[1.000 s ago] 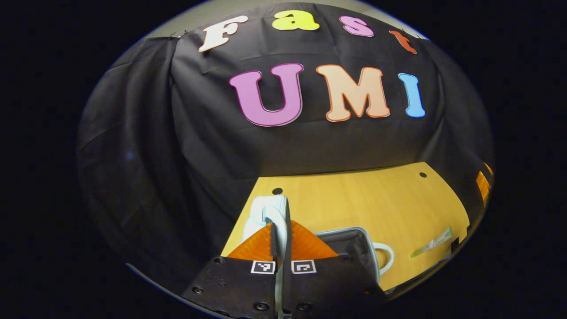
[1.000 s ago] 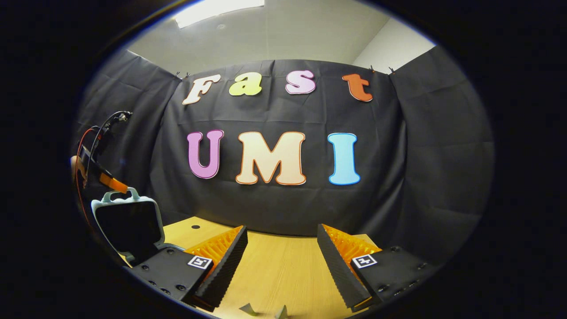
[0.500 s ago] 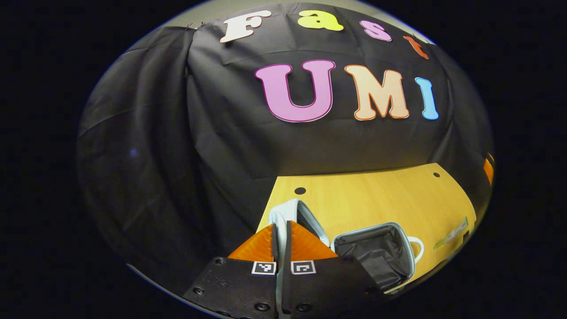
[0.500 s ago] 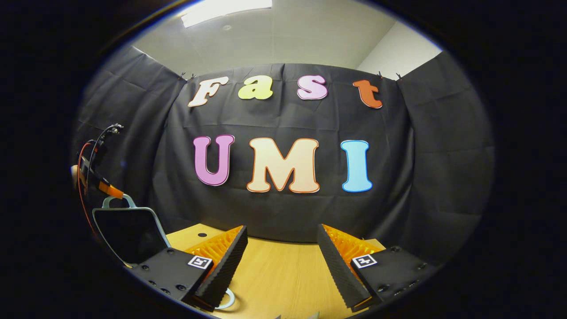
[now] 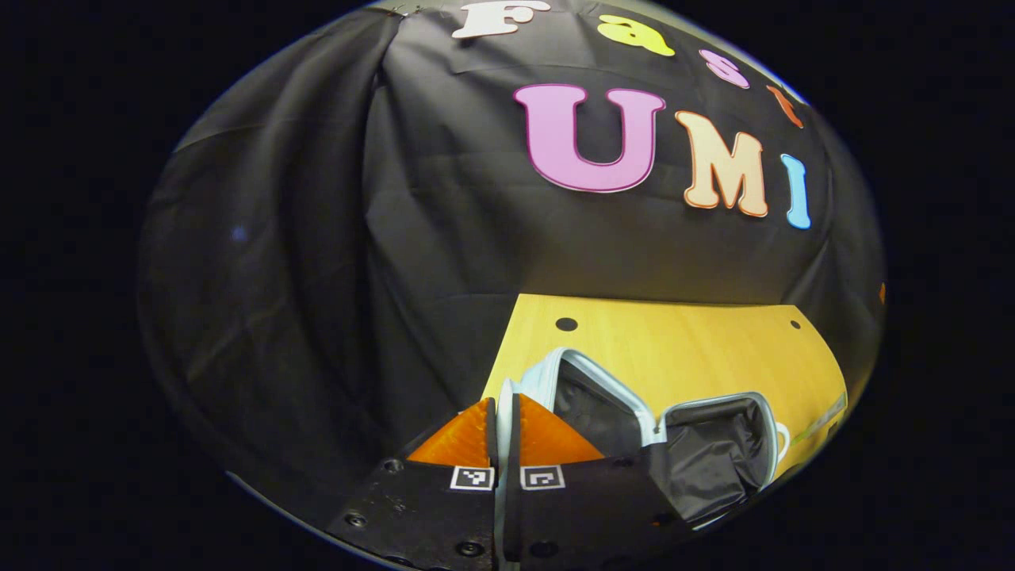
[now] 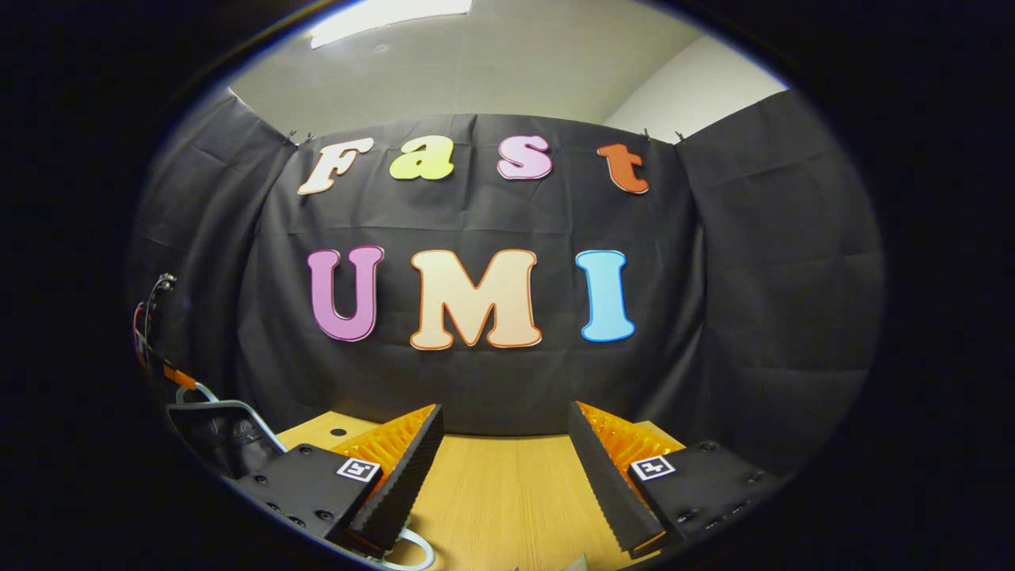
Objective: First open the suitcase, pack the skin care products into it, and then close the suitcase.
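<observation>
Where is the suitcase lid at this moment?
In the left gripper view the suitcase lid stands swung open at lower centre, its handle pinched in the left gripper, beside the suitcase base on the wooden table.

One suitcase [image 5: 658, 428] lies open on the one worktop [image 5: 682, 349], its two halves both lined in dark cloth. It has two pale loop handles: one [image 5: 783, 440] on the far half in the left gripper view, one [image 5: 504, 396] pinched by the left gripper [image 5: 503, 432]. Two round holes [image 5: 566, 323] mark the worktop's far edge. One thin skin care tube [image 5: 821, 420] (too small to read clearly) lies past the suitcase. Two grippers: the right gripper [image 6: 503, 476] is the second.
</observation>
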Demonstrator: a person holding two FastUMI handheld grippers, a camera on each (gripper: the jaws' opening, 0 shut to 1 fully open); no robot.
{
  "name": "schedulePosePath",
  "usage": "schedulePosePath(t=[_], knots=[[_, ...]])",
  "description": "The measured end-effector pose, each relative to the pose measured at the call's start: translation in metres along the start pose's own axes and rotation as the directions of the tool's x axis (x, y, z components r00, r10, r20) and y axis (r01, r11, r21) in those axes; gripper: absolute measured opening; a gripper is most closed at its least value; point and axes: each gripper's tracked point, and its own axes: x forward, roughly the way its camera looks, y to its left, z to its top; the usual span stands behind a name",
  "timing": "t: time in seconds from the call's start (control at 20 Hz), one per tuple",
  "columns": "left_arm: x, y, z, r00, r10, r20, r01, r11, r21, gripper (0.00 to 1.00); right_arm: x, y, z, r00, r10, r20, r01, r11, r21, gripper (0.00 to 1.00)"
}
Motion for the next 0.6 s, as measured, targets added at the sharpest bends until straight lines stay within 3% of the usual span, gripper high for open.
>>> schedulePosePath(t=[0.05,0.35,0.6], knots=[[0.003,0.007,-0.009,1.0,0.009,-0.016,-0.01,1.0,-0.019,0.0,0.001,-0.005,0.0,1.0,-0.02,-0.004,0.02,1.0,-0.007,0.96],[0.037,0.048,-0.066,0.995,0.036,-0.09,-0.046,0.993,-0.109,0.0,0.002,-0.021,-0.019,0.993,-0.087,-0.077,0.086,0.996,-0.013,1.0],[0.056,0.066,-0.114,0.986,0.075,-0.151,-0.102,0.978,-0.181,0.0,-0.004,-0.027,-0.03,0.987,-0.102,-0.121,0.095,0.994,-0.055,0.98]])
